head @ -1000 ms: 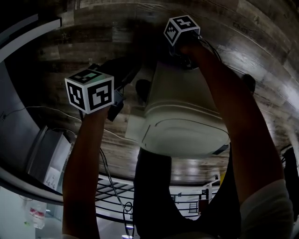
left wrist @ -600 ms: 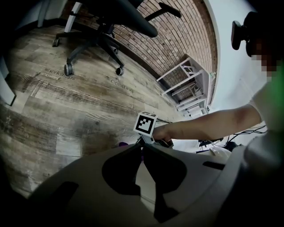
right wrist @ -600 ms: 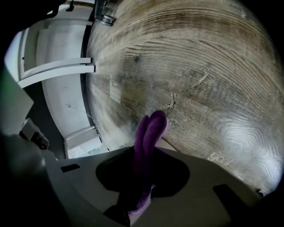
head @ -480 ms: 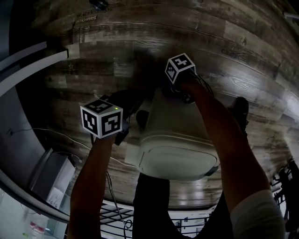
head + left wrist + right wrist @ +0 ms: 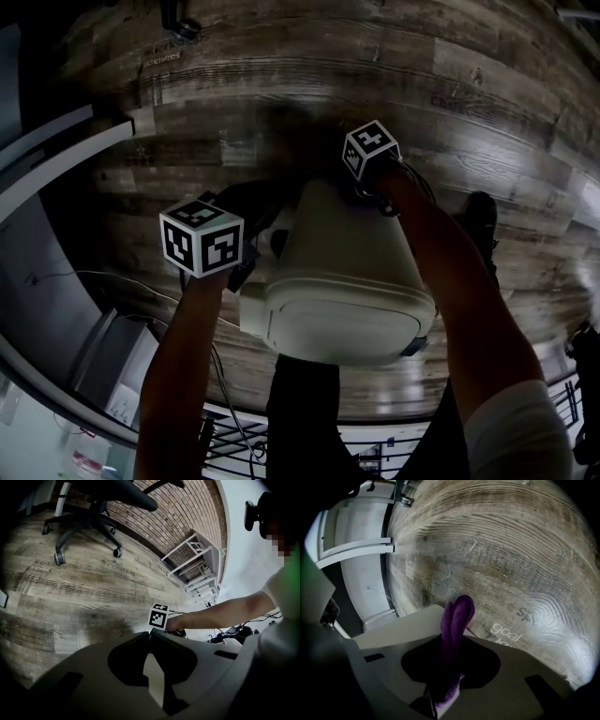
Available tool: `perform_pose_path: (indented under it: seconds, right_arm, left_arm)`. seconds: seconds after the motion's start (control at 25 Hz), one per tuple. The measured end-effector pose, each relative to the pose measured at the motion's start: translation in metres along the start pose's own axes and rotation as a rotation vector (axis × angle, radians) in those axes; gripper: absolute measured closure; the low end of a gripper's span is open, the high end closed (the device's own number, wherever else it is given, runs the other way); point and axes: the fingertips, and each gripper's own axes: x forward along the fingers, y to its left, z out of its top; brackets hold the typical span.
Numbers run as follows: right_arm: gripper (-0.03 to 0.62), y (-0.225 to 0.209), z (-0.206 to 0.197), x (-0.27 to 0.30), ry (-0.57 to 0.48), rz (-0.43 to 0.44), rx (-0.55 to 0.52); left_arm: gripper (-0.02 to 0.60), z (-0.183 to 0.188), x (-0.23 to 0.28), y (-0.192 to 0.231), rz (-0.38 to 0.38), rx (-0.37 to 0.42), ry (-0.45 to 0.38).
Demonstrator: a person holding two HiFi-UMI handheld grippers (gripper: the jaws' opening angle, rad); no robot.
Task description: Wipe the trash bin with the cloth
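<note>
**Purple cloth clamped, bin between the grippers**

The cloth (image 5: 457, 620) was held fast by the right gripper (image 5: 451, 641). The jaws were closed on its folded middle, and a soft purple loop was left standing past the tips. The left gripper (image 5: 150, 633) was seen with its jaws brought together at the tips, and nothing could be confirmed between them.

The trash bin (image 5: 347, 253) was found on the wooden floor (image 5: 281, 84), with the left gripper just beside its left wall and the right gripper at its far end. It was judged light, hollow and smooth, likely to slide or tip when pushed, so best steadied at the side wall or rim. The cloth was judged limp and easily bunched. The lid (image 5: 342, 323) appeared shut, so the contents could not be told.
</note>
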Motion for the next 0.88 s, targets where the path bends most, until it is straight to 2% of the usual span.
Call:
perform_pose_path:
  seconds: [0.36,0.52,0.72,0.88]
  right_arm:
    - [0.500,-0.046,-0.040,-0.007,0.017,-0.020,0.002]
    - [0.500,-0.070,-0.070,-0.010,0.040,-0.055,-0.007]
    - [0.499,-0.106,-0.119,-0.018,0.130,-0.183,-0.166]
    - [0.499,-0.123,-0.140,-0.058,0.104,-0.263,-0.246]
  left_arm:
    - [0.574,0.022,0.018,-0.017,-0.003,0.156,0.121]
    - [0.574,0.041,0.032,-0.038,-0.012,0.195,0.123]
    - [0.574,0.057,0.061,-0.081,-0.048,0.274,0.146]
    - [0.574,0.074,0.075,-0.119,-0.065,0.295,0.130]
